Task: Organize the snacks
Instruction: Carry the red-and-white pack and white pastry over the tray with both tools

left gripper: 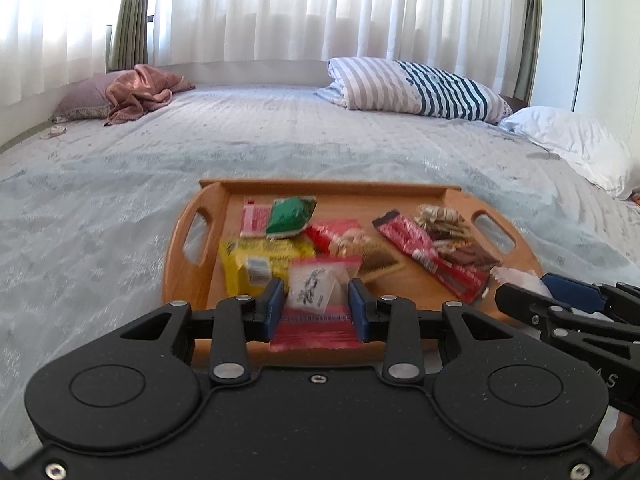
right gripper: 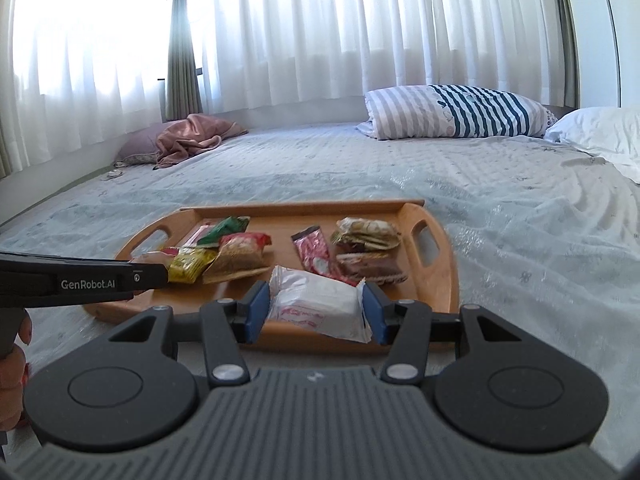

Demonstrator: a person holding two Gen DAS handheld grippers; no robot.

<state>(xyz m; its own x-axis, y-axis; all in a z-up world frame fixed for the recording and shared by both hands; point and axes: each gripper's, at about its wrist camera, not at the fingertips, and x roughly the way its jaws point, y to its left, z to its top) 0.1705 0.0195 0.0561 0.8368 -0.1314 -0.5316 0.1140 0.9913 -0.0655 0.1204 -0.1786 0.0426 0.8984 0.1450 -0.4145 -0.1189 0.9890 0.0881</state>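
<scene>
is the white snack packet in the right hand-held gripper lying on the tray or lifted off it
Cannot tell: the right hand-held gripper clamps the white packet over the tray near its front edge, hiding any contact.

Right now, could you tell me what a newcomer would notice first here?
A wooden tray strewn with snack packets sits on a pale bedspread. The left tongs pinch a red-edged clear packet; the right tongs grip a white packet. A striped pillow lies behind.
</scene>
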